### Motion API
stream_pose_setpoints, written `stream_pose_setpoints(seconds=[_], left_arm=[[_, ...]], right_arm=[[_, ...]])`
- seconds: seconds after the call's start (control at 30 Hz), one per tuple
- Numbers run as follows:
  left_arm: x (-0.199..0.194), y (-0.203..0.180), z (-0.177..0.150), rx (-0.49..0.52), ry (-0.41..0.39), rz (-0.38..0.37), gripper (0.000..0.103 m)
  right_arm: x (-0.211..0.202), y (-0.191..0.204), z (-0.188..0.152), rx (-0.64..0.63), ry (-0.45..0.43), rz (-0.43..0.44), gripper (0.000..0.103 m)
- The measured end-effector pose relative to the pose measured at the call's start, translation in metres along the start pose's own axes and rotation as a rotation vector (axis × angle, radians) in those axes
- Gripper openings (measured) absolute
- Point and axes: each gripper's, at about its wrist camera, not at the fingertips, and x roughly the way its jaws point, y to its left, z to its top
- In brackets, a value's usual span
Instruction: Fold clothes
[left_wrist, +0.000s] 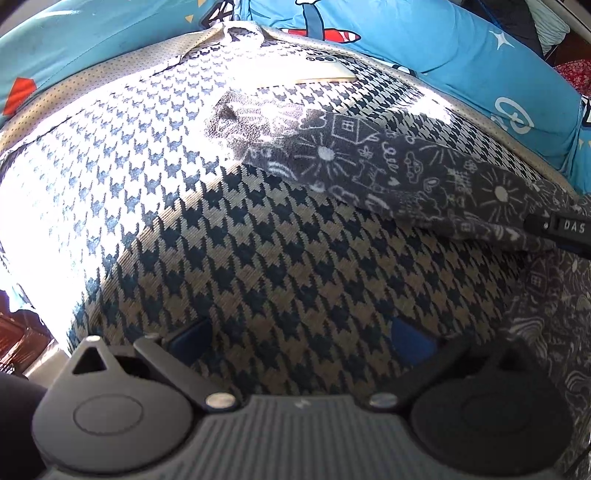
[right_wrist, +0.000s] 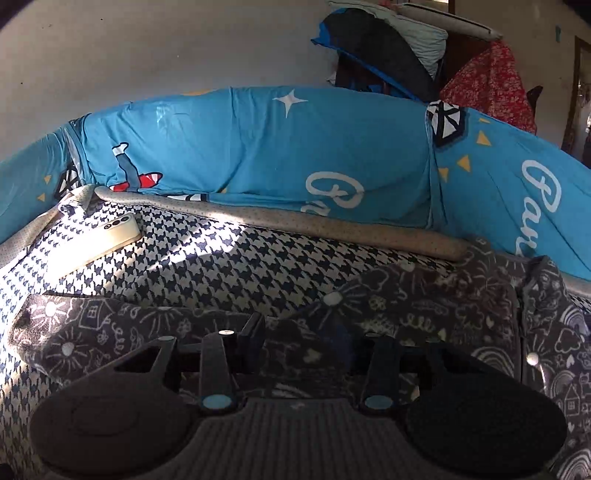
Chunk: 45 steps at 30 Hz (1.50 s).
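Observation:
A dark grey garment (left_wrist: 417, 173) with white doodle prints lies on the houndstooth bed cover (left_wrist: 258, 258). One sleeve stretches left, and its cuff (left_wrist: 229, 118) sits in sunlight. My left gripper (left_wrist: 299, 339) hovers open over bare cover in front of that sleeve, with nothing between its blue pads (left_wrist: 410, 338). My right gripper (left_wrist: 561, 227) shows at the right edge, clamped on the sleeve near the body. In the right wrist view the garment (right_wrist: 424, 295) spreads under my right gripper (right_wrist: 299, 343), whose jaws stand narrowed with fabric between them.
A white phone (right_wrist: 92, 240) lies on the cover at the back left, also in the left wrist view (left_wrist: 325, 70). A rolled blue printed quilt (right_wrist: 277, 155) runs along the back, behind a beige piped edge (right_wrist: 295, 218). Piled clothes (right_wrist: 480, 81) stand at the far right.

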Motion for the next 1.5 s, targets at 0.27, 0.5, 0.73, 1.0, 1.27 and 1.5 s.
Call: stream_pose_setpoints(seconds=[0.27, 0.5, 0.73, 1.0, 1.27, 1.5], left_arm=[[0.001, -0.003, 0.0, 0.012, 0.0, 0.017, 0.103], [0.004, -0.008, 0.0, 0.029, 0.0, 0.026, 0.103], [0.006, -0.007, 0.002, 0.029, 0.003, 0.022, 0.103], [0.008, -0.008, 0.002, 0.035, 0.006, 0.029, 0.103], [0.009, -0.005, 0.004, 0.037, 0.007, 0.025, 0.103], [0.011, -0.006, 0.006, 0.039, 0.008, 0.034, 0.103]], right_arm=[[0.005, 0.006, -0.028, -0.093, 0.088, 0.073, 0.036], [0.006, -0.014, 0.013, 0.046, -0.028, 0.022, 0.035], [0.06, -0.021, 0.025, 0.1, 0.098, -0.054, 0.035], [0.091, -0.016, 0.029, 0.123, 0.166, -0.133, 0.037], [0.089, -0.019, 0.042, 0.151, 0.074, -0.147, 0.003], [0.072, -0.018, 0.051, 0.147, -0.048, -0.086, 0.003]])
